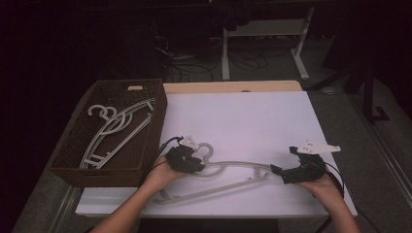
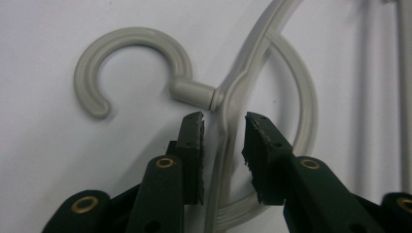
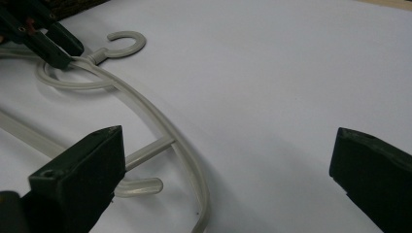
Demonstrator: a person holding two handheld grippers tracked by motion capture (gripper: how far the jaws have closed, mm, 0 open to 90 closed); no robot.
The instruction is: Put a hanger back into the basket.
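A grey plastic hanger (image 1: 233, 165) lies flat on the white table (image 1: 252, 121), its hook (image 1: 206, 147) pointing away from me. My left gripper (image 1: 198, 165) is down at the hanger's neck. In the left gripper view its jaws straddle the hanger's arm (image 2: 223, 145) just below the hook (image 2: 131, 39), with narrow gaps on both sides, so the left gripper (image 2: 223, 124) is open. My right gripper (image 1: 284, 160) is at the hanger's right end, jaws spread wide. In the right gripper view the hanger (image 3: 145, 104) runs past the left jaw, and nothing is gripped by the right gripper (image 3: 228, 141).
A brown woven basket (image 1: 111, 172) stands at the table's left edge and holds several more grey hangers (image 1: 116, 128). Bare white tabletop extends beyond the hanger. Past the table's far edge are desk legs and cables on the floor.
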